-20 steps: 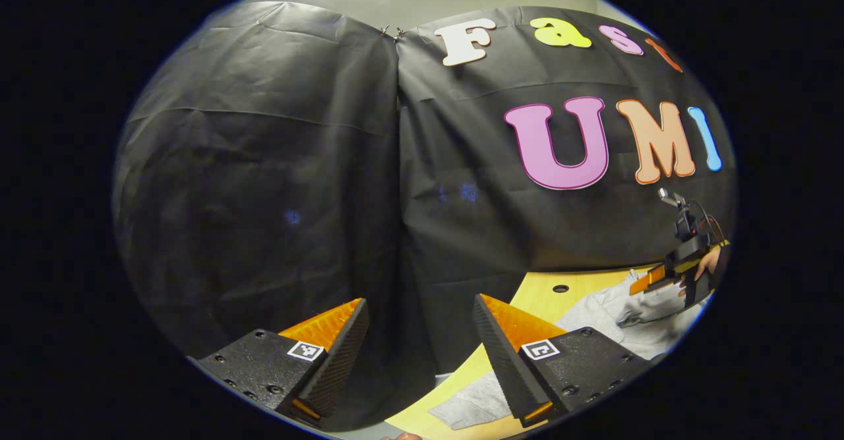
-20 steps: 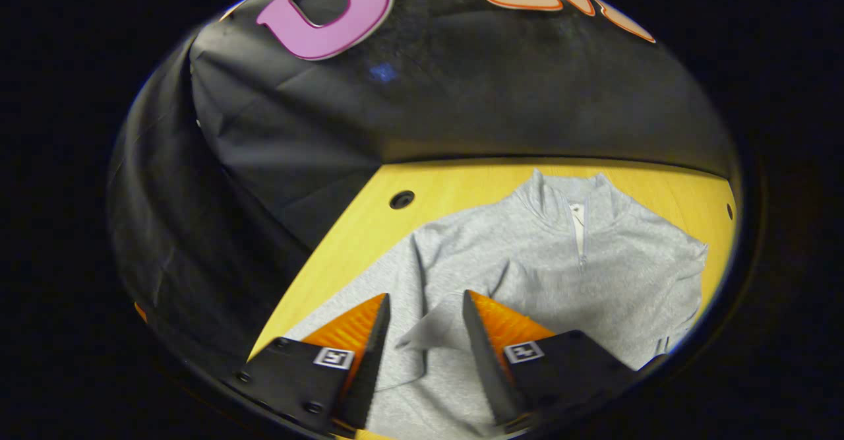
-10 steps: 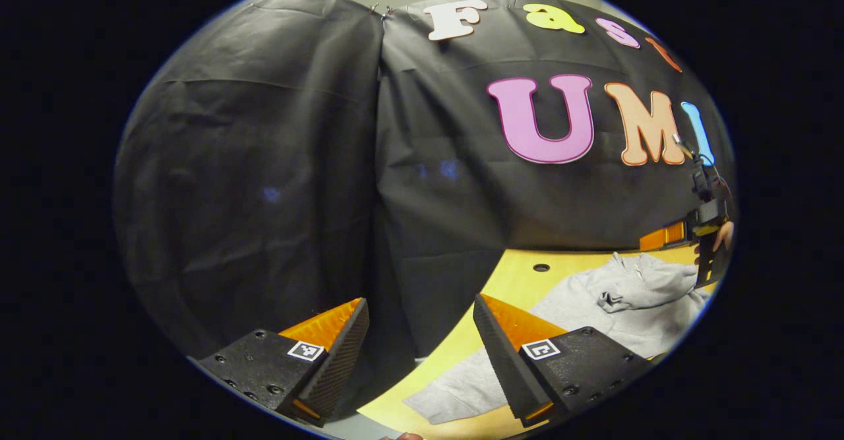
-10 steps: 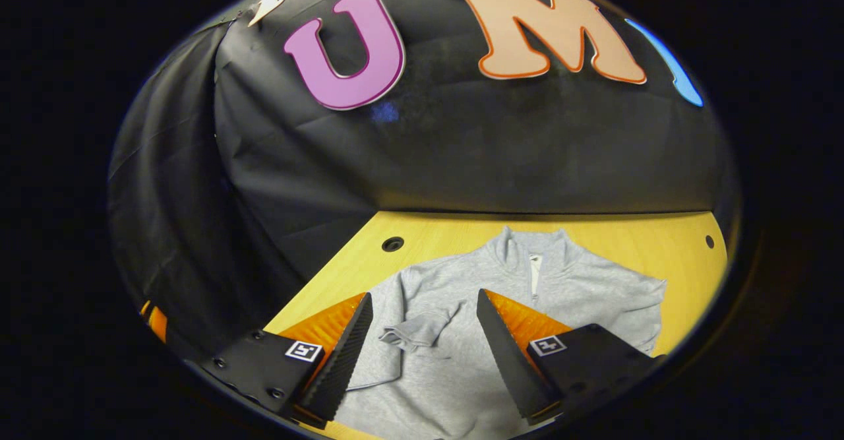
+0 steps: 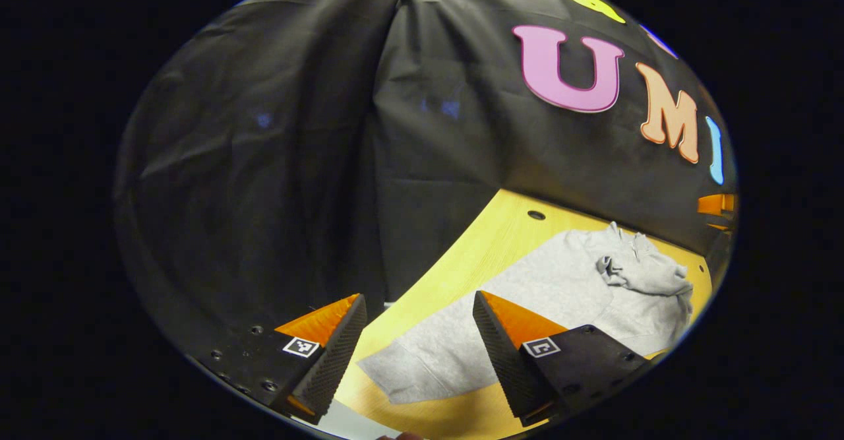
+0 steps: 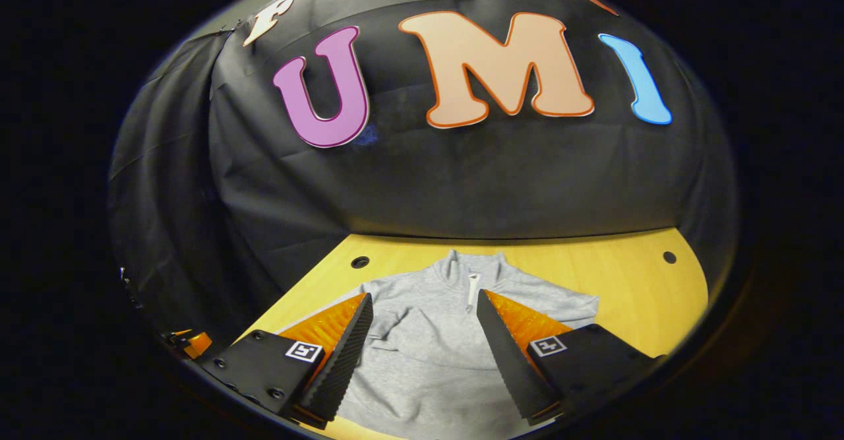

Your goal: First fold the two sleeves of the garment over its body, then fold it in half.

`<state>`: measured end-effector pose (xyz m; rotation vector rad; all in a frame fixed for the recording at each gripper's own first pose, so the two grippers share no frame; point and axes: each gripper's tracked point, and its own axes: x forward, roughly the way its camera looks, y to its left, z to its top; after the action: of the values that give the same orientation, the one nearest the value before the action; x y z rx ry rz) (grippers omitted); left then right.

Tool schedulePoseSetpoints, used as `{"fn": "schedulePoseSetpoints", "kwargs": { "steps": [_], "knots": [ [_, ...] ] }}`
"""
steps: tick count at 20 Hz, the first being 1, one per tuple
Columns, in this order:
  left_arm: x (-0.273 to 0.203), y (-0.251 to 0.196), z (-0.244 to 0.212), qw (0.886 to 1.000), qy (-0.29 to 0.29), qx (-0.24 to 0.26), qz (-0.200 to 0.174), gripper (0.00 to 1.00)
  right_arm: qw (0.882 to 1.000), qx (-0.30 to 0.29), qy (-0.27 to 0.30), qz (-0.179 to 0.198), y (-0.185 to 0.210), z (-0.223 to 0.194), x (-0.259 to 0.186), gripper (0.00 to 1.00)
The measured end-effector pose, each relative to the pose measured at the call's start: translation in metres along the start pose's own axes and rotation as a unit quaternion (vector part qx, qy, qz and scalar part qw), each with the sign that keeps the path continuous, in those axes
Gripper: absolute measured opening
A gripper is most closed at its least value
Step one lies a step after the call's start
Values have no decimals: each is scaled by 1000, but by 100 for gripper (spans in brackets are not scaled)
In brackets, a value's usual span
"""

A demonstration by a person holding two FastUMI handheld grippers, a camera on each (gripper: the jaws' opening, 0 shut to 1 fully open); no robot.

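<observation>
Starting at the tongs: the left gripper [image 5: 419,318] sits at the bottom centre of the left gripper view with its jaws spread wide and nothing between them. It is released and clear of the cloth, raised above the table [image 5: 488,249]. Through the gap between its fingers shows the pale wooden tabletop and the near end of the grey garment [image 5: 527,308].

The right gripper [image 6: 425,318] occupies the bottom centre of the right gripper view, likewise released, jaws well apart and empty. It is held above the garment [image 6: 428,354], whose body fills the space between and behind the two fingers.

Garment, left gripper view: it lies flat on the table, running from the lower centre of the frame to the right edge. One sleeve [image 5: 633,275] is folded over the body near the collar, at right of centre, and rests bunched there. The lower hem end lies just beside the left gripper's right-hand finger.

Garment, right gripper view: collar and short zip [image 6: 471,285] sit at lower centre, pointing to the back wall. The folded sleeve [image 6: 382,324] lies on the body at lower left, close behind the left-hand finger.

Table: two round holes [image 6: 360,262] are in the far corners. The black cloth wall [image 6: 461,183] stands directly behind it.
</observation>
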<state>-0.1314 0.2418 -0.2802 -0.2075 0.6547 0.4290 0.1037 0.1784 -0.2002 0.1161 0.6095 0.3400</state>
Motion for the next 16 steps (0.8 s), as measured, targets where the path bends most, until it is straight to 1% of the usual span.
{"fn": "schedulePoseSetpoints", "kwargs": {
  "steps": [1, 2, 3, 7, 10, 11, 14, 16],
  "knots": [
    [3, 6, -10, 1000, 11, -3, 5, 96, 1000, 3, -3, -8, -8, 2, -5, 98],
    [7, 8, -18, 1000, 21, -5, 9, 95, 1000, 8, -7, -17, -18, 2, -9, 94],
    [11, 8, -27, 999, 31, -6, 12, 95, 1000, 12, -10, -26, -26, 4, -15, 98],
    [17, 14, -54, 998, 63, 0, 27, 96, 998, 23, -16, -48, -51, 5, -29, 98],
    [17, 16, -68, 996, 86, -6, 34, 96, 997, 21, -20, -66, -67, 1, -35, 98],
    [17, 18, -72, 995, 90, -8, 37, 96, 997, 23, -19, -68, -71, 0, -37, 94],
    [15, 17, -93, 991, 122, -18, 42, 96, 997, 31, -18, -73, -79, -4, -42, 94],
    [18, 18, -92, 993, 113, -2, 41, 98, 997, 32, -19, -74, -80, -4, -43, 94]
  ]
}}
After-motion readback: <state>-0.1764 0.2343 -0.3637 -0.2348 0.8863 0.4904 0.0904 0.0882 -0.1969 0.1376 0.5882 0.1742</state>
